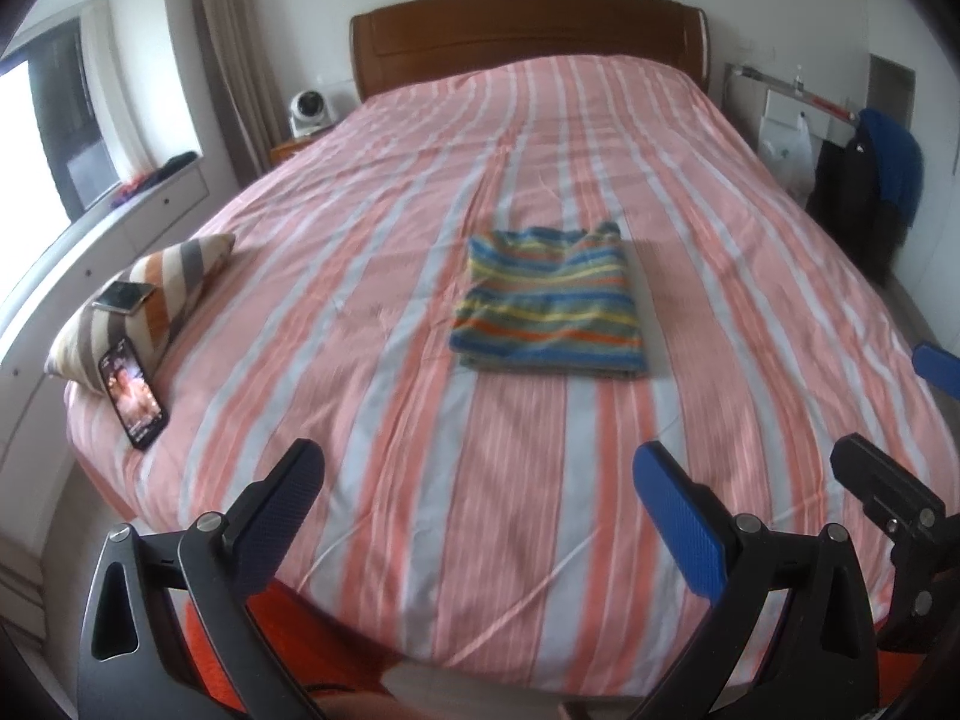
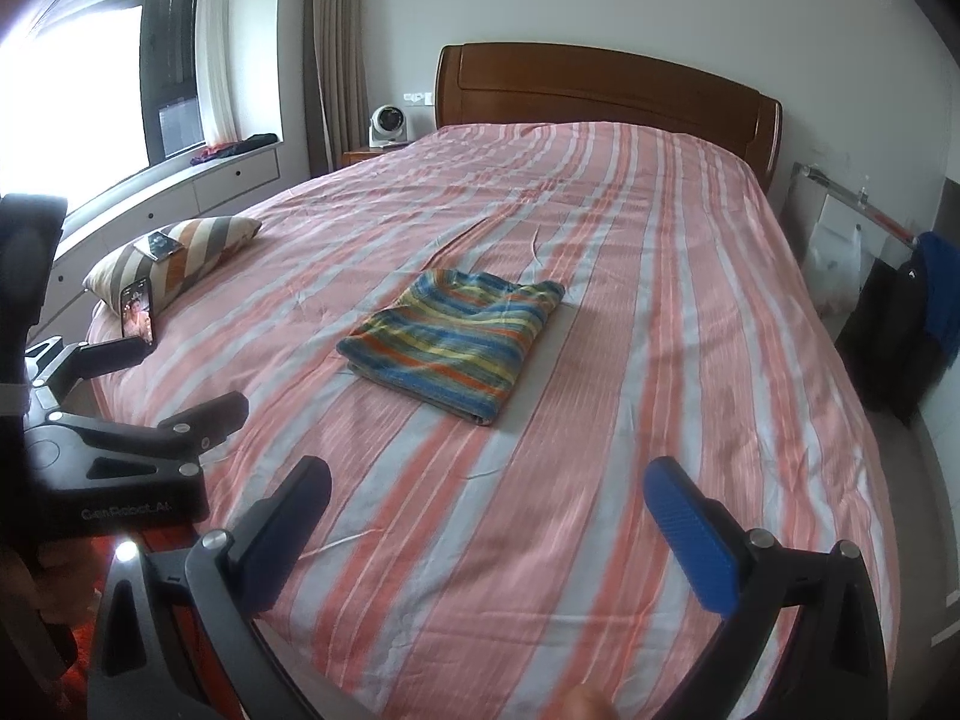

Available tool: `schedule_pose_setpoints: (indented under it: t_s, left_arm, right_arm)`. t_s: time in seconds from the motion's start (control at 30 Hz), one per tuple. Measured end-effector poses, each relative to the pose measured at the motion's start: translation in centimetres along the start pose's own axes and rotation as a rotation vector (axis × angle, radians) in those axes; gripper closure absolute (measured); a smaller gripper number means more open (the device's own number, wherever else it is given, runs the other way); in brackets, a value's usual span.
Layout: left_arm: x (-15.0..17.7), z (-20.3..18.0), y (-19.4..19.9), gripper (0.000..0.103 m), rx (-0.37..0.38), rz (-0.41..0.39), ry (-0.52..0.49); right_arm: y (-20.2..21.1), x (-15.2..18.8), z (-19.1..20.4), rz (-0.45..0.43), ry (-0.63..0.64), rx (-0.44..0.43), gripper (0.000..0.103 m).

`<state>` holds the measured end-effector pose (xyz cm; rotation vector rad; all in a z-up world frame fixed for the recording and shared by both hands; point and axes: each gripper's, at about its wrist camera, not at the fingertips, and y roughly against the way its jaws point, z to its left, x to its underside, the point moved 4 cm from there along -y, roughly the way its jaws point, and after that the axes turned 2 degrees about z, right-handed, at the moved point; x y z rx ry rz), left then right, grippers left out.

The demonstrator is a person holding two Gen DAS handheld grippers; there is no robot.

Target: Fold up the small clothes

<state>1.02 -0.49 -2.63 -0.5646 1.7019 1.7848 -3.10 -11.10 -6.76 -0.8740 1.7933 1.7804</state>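
A striped garment (image 1: 549,306) in blue, yellow and orange lies folded into a flat rectangle in the middle of the bed; it also shows in the right wrist view (image 2: 456,339). My left gripper (image 1: 480,504) is open and empty, held over the foot of the bed, well short of the garment. My right gripper (image 2: 486,519) is open and empty, also near the foot of the bed. The right gripper shows at the right edge of the left wrist view (image 1: 888,438). The left gripper shows at the left of the right wrist view (image 2: 180,378).
The bed (image 1: 420,228) has a pink and grey striped cover and a wooden headboard (image 1: 528,30). A striped pillow (image 1: 156,294) lies at the left edge with one phone (image 1: 123,297) on it and another lit phone (image 1: 133,393) leaning against it. Clothes hang on a rack (image 1: 876,180) at right.
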Motion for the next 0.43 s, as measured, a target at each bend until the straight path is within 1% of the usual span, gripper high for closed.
schedule_pose_setpoints:
  t_s: [0.17,0.37,0.43]
  left_arm:
    - [0.05,-0.07,0.12,0.0,0.02,-0.013,0.006]
    - [-0.2,-0.04,0.41,0.0,-0.008,-0.039,0.006]
    - [-0.16,-0.23,0.46,0.0,-0.014,-0.042,-0.007]
  right_arm:
    - [-0.03,0.06,-0.11,0.0,-0.003,0.007,0.0]
    - [-0.13,0.17,-0.52,0.006,-0.014,0.011,0.0]
    - [-0.11,0.13,-0.57,0.004,-0.015,0.011,0.0]
